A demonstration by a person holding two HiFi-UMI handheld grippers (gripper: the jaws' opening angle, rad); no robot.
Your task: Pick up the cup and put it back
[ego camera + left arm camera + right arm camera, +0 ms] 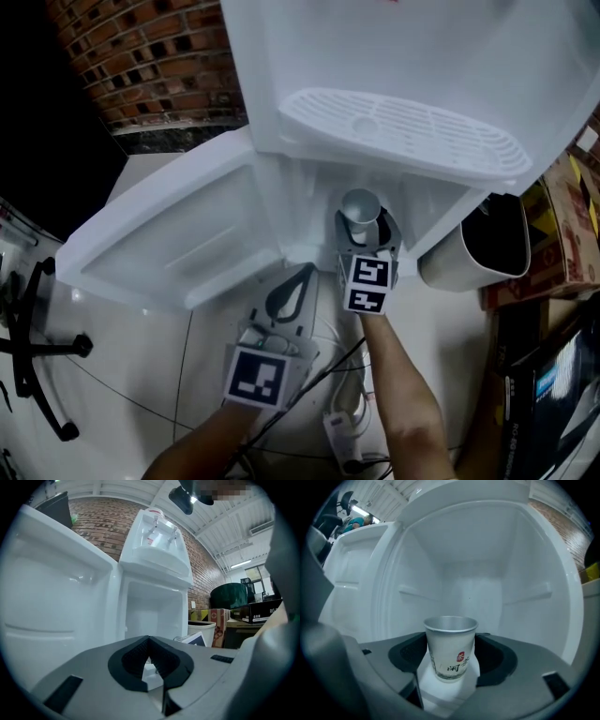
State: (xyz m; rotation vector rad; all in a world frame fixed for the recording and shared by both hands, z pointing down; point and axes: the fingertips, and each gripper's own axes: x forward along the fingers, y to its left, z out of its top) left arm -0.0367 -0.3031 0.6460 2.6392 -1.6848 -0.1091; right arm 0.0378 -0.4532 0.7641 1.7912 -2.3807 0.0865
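Two grippers show. The right gripper (451, 654) clamps the paper cup (450, 641) upright at the mouth of the white cabinet (487, 569) — whether its base touches the floor is unclear. The left gripper (149, 641) is pinched closed, empty, beside the open door (51, 597).

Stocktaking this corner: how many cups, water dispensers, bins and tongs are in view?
cup: 1
dispenser: 1
bin: 1
tongs: 2
total: 5
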